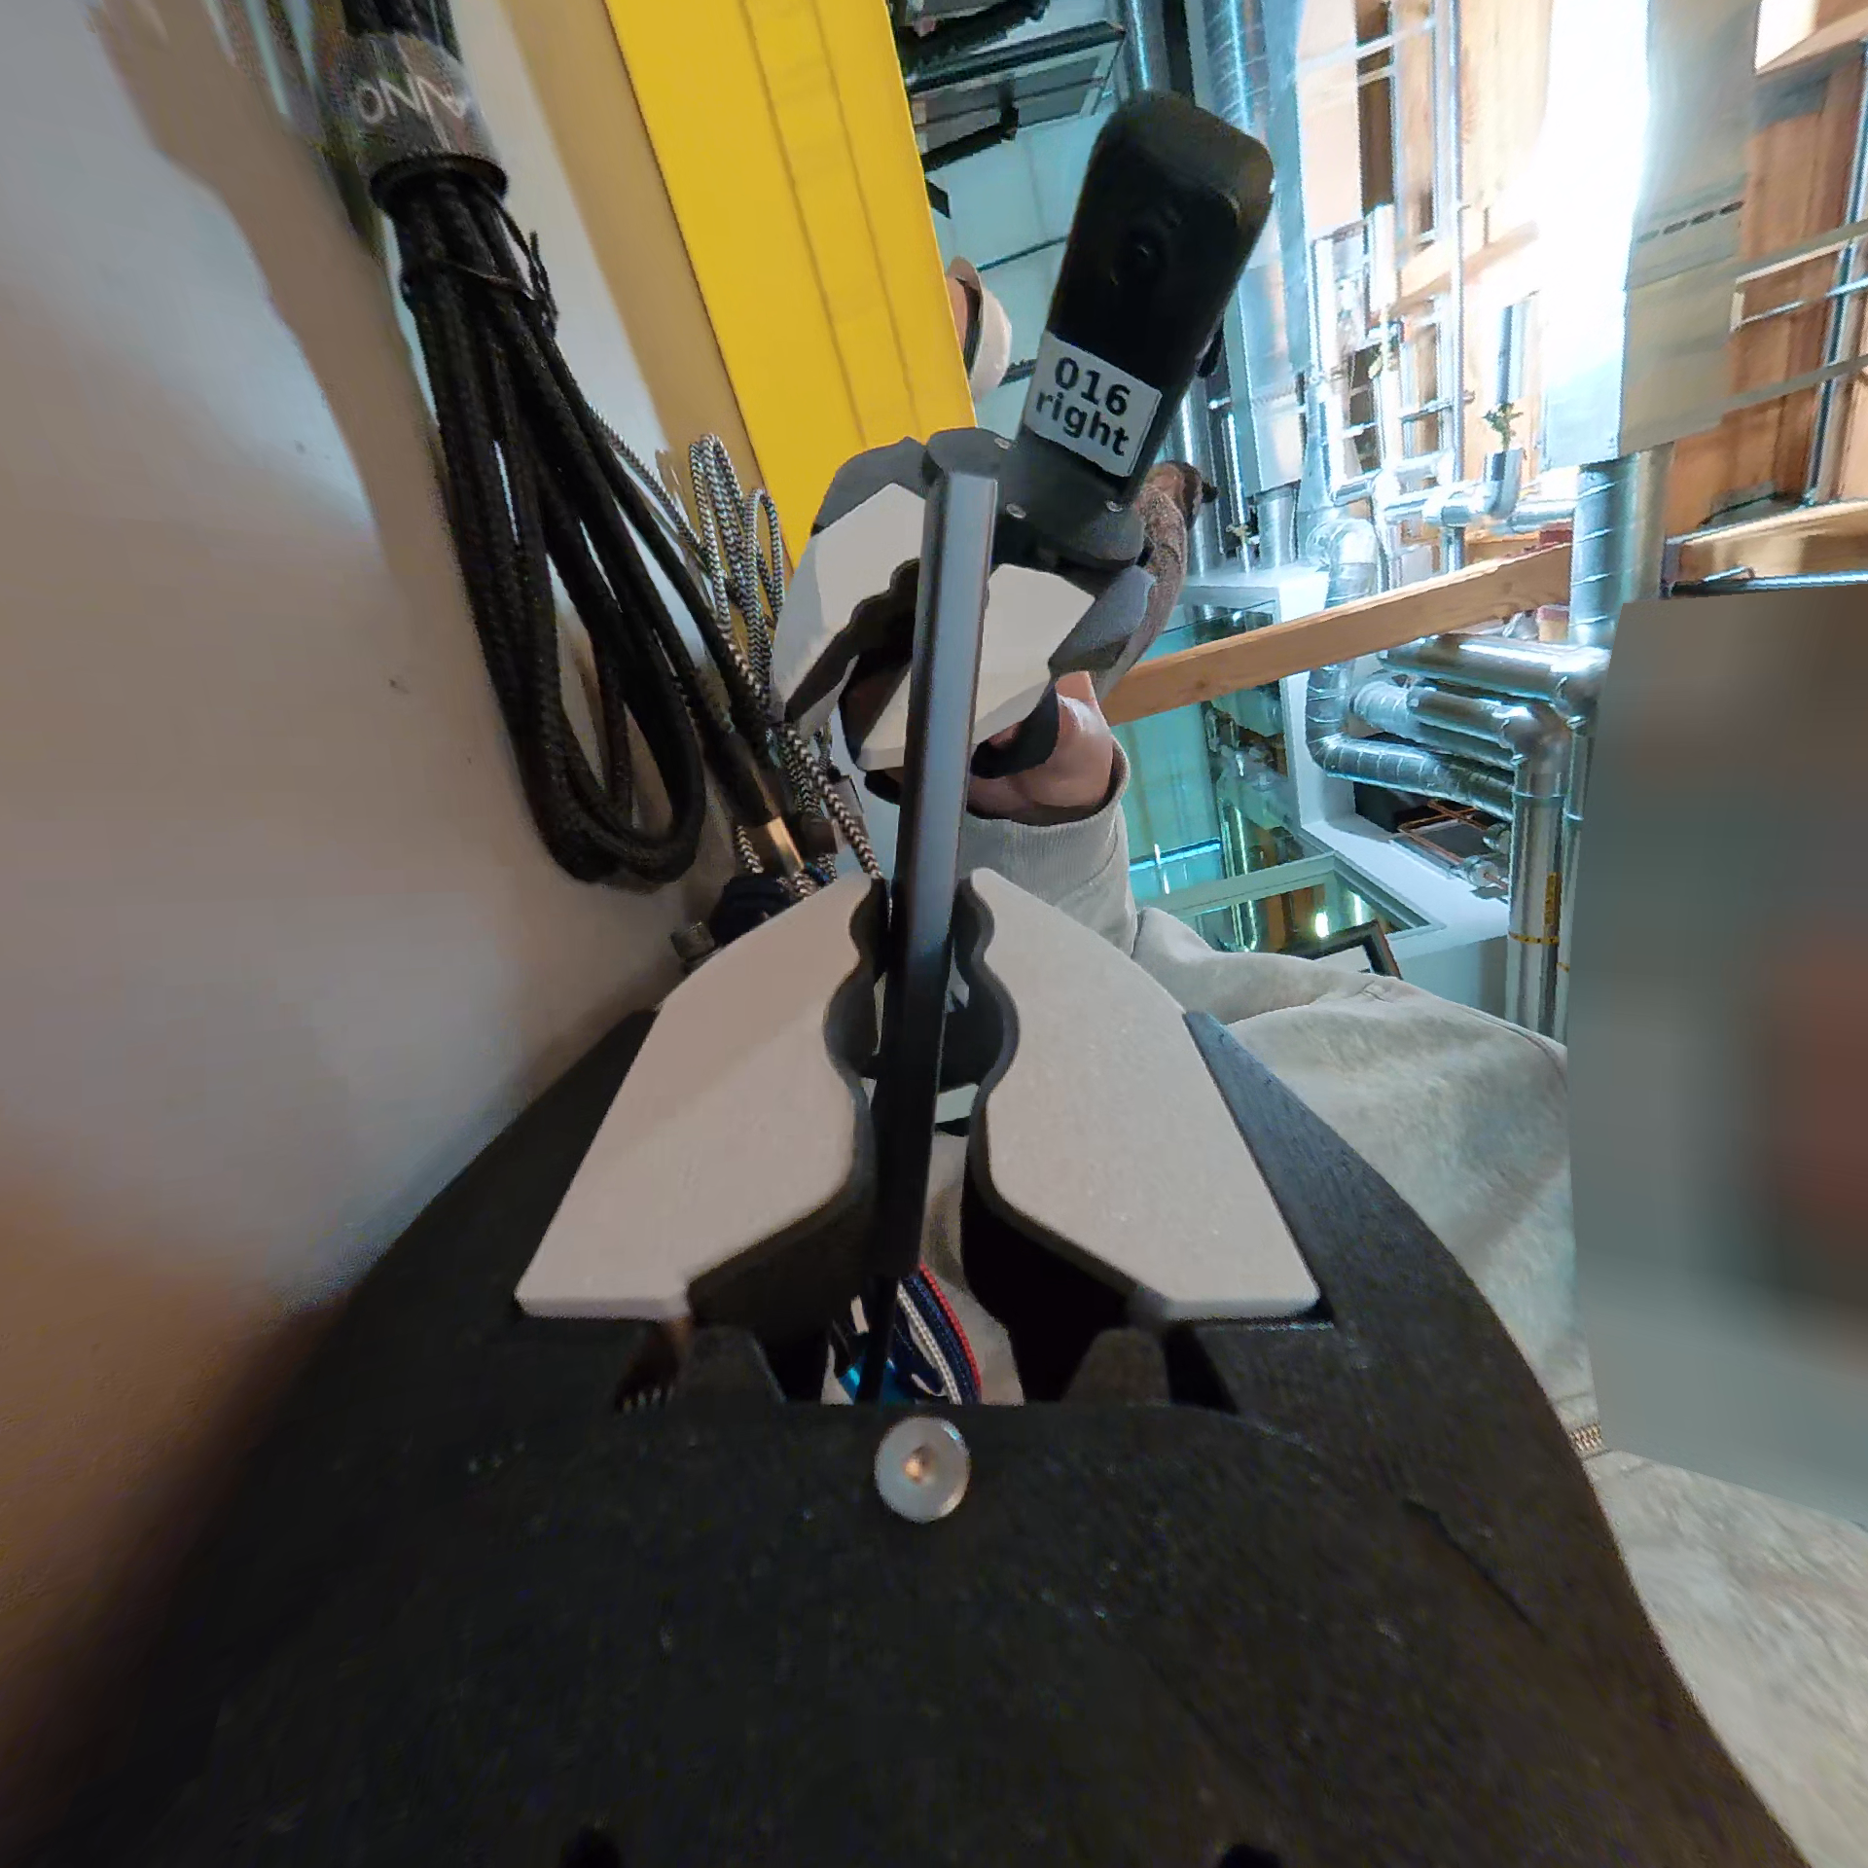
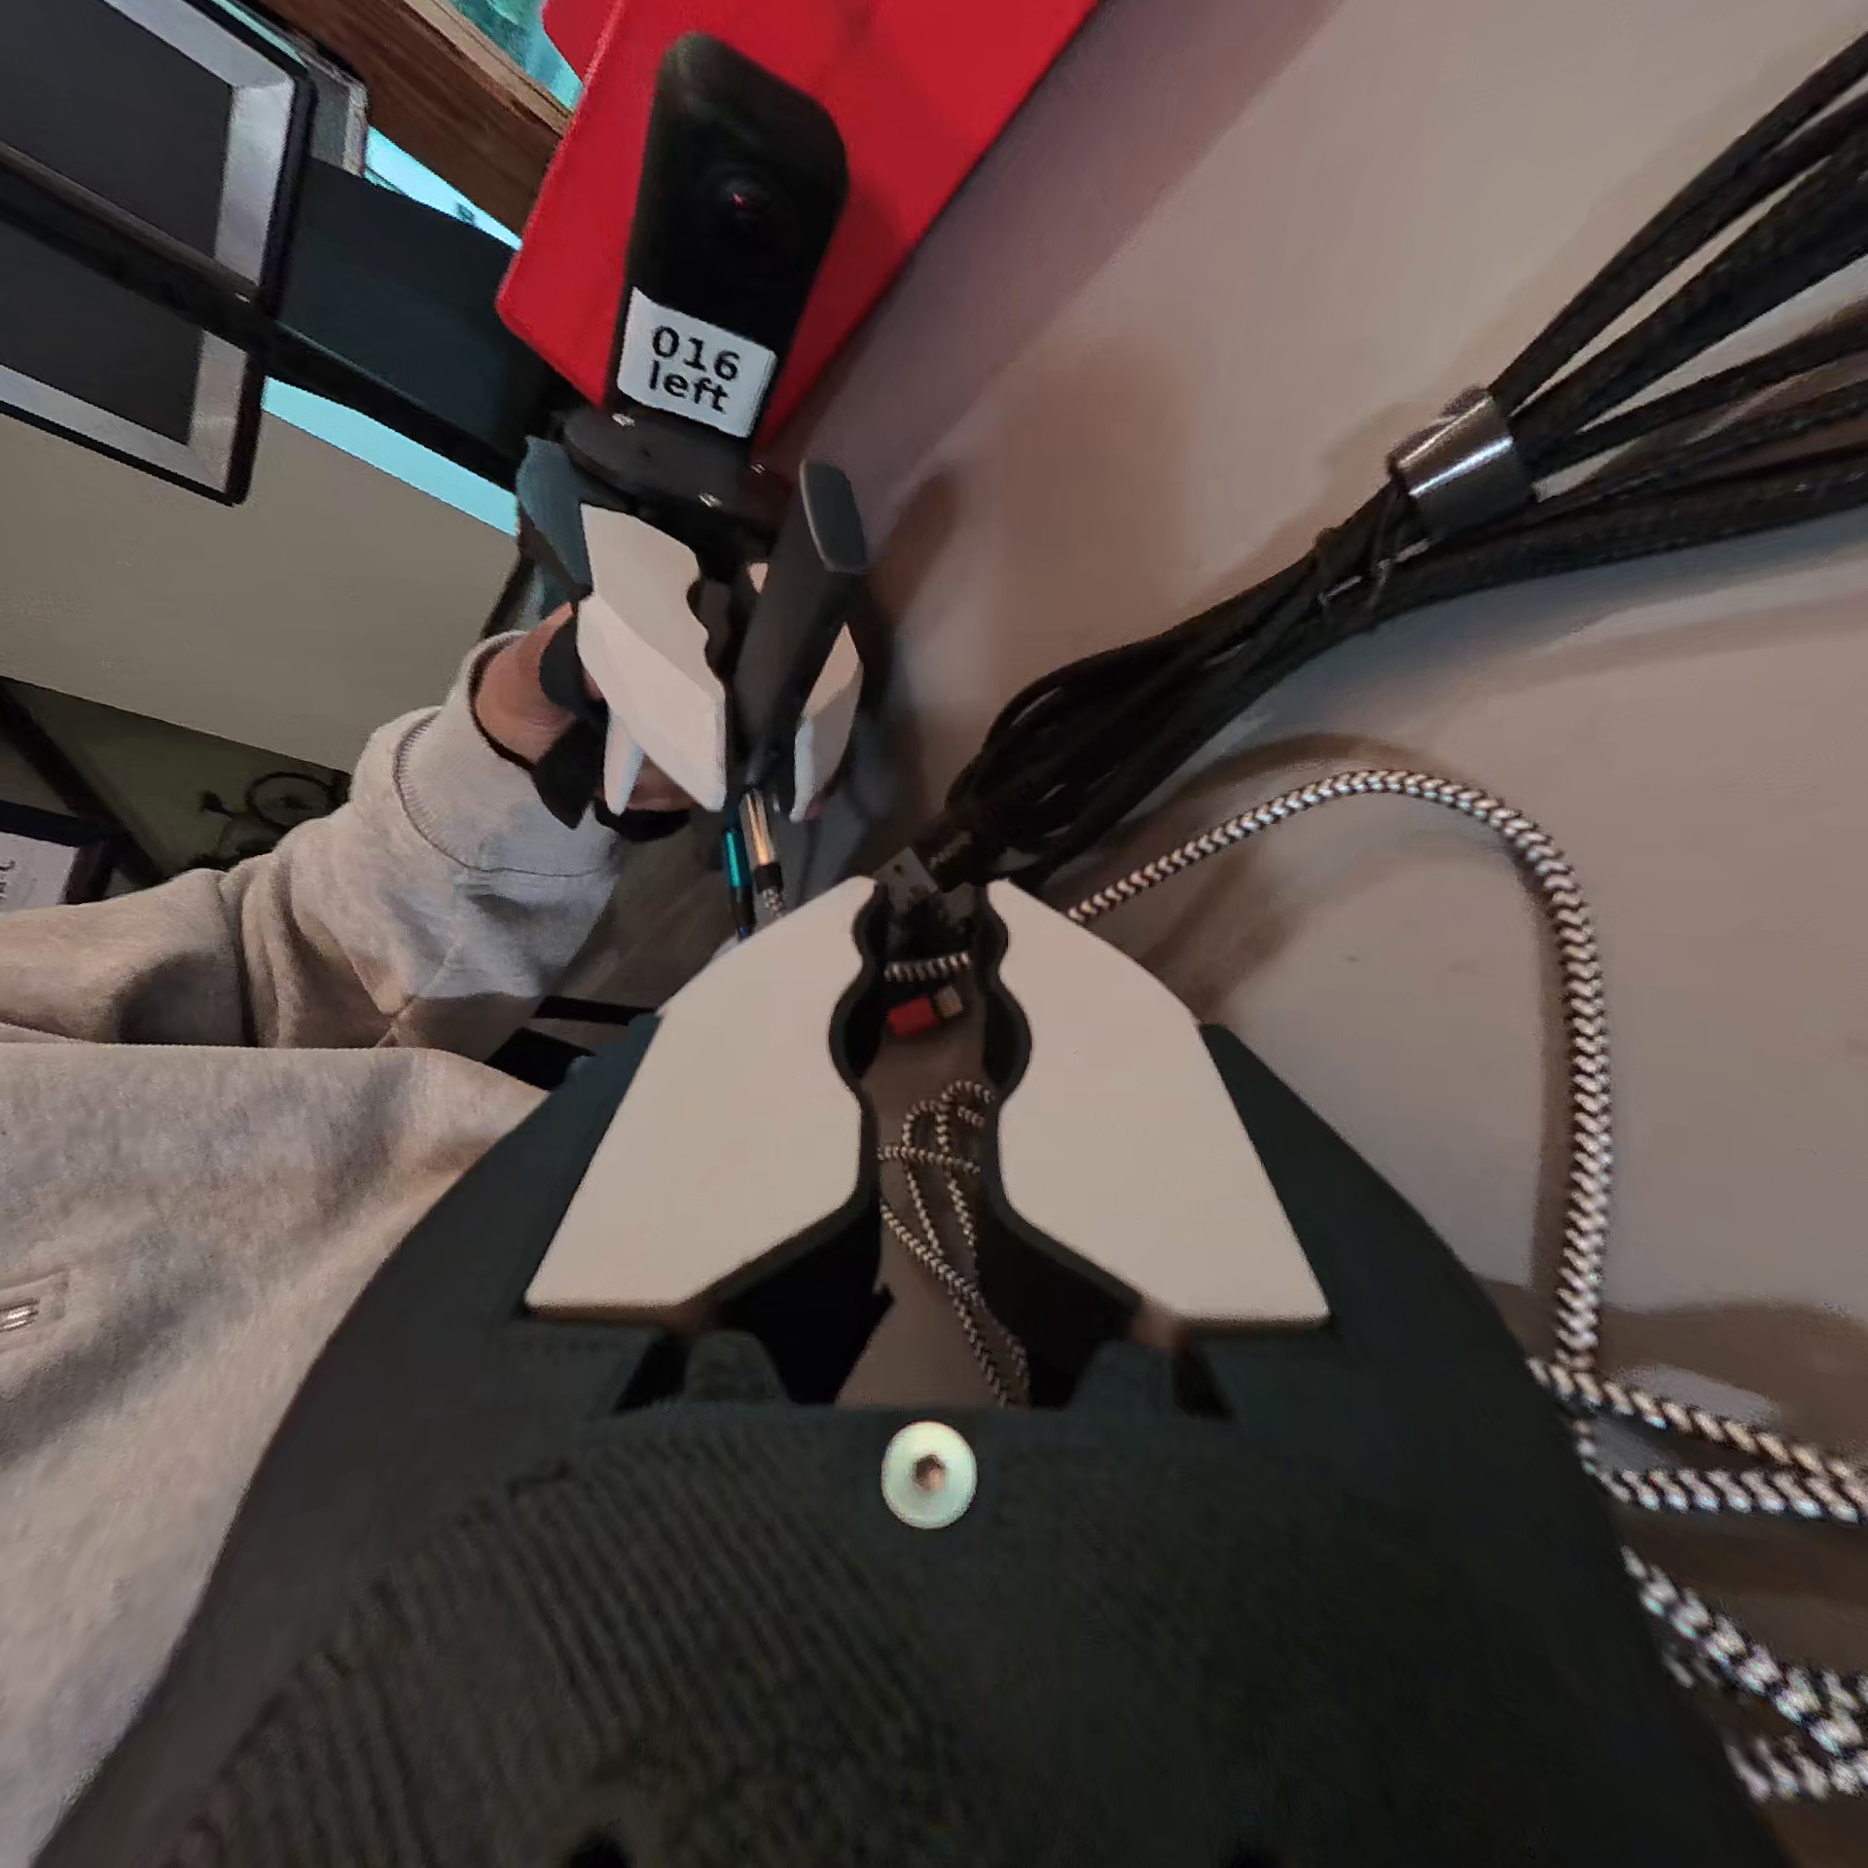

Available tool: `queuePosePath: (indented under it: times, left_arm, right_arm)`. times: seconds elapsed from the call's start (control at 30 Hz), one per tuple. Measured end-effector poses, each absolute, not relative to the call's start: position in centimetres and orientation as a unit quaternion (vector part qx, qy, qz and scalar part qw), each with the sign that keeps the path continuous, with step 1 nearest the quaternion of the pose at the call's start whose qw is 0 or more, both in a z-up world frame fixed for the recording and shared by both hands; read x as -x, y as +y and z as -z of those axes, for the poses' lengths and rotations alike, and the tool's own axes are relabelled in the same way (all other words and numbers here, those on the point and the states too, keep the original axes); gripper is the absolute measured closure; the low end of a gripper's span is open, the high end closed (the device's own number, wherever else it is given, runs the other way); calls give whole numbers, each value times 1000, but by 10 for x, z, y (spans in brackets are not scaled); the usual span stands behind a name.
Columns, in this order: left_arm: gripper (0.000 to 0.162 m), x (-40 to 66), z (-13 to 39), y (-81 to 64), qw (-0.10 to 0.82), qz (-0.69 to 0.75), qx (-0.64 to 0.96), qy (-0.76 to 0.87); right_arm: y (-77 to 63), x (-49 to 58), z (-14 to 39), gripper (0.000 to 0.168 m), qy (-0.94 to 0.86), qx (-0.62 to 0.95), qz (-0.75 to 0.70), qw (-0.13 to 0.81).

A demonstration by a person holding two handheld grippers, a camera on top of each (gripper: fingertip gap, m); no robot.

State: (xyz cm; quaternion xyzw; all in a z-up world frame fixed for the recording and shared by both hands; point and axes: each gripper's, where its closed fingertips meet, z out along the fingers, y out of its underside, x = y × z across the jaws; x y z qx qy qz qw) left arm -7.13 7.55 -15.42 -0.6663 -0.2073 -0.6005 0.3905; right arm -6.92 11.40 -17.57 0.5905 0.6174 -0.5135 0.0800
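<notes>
My left gripper (image 1: pixel 925 900) is shut on a thin dark grey slab (image 1: pixel 945 657) that stands up between its fingers. In the right wrist view the left gripper (image 2: pixel 760 799) grips this slab (image 2: pixel 799 606), and a teal and a silver plug (image 2: pixel 753 839) hang from the slab's lower end. My right gripper (image 2: pixel 930 895) is nearly closed on the metal-tipped plug (image 2: pixel 903 869) of a bundled black braided cable (image 2: pixel 1264 647). It sits close to the slab's plug end. In the left wrist view the right gripper (image 1: pixel 910 748) is behind the slab, partly hidden by it.
A pale table top (image 2: pixel 1314 303) carries the black cable bundle (image 1: pixel 566 566) and a black-and-white braided cable (image 2: pixel 1577 1011). A red panel (image 2: pixel 910 152) and a yellow panel (image 1: pixel 809 202) stand at the table's edge. A person's grey sleeves (image 2: pixel 303 910) are close by. Tip to tip, the grippers are about 5 centimeters apart.
</notes>
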Motion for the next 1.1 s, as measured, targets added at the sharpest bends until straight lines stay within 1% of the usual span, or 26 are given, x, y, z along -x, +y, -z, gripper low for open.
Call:
queuePosePath:
  times: [0.13,0.2,0.43,0.57,0.63,0.83,1.0,1.03,1.1]
  left_arm:
    - [151,64,156,79,380,603,673,-199]
    - [151,61,157,79,377,598,680,-194]
    - [152,56,158,82,370,599,684,-190]
    - [153,53,159,84,366,600,686,-189]
    - [153,53,160,84,367,599,686,-190]
    - [152,61,153,82,382,616,659,-202]
    - [152,61,152,82,386,616,657,-198]
    - [152,61,151,82,387,617,656,-197]
    - [151,61,151,82,387,619,653,-199]
  right_arm:
    - [112,67,180,151,604,-594,520,115]
    - [117,66,181,147,601,-596,519,121]
    - [119,65,186,144,606,-597,508,136]
    - [103,67,188,148,617,-586,504,152]
    - [99,70,187,157,615,-582,509,154]
    - [104,80,160,160,569,-554,595,126]
    - [107,82,158,161,590,-558,580,65]
    - [106,82,158,168,595,-558,576,50]
    - [101,84,154,168,595,-553,582,29]
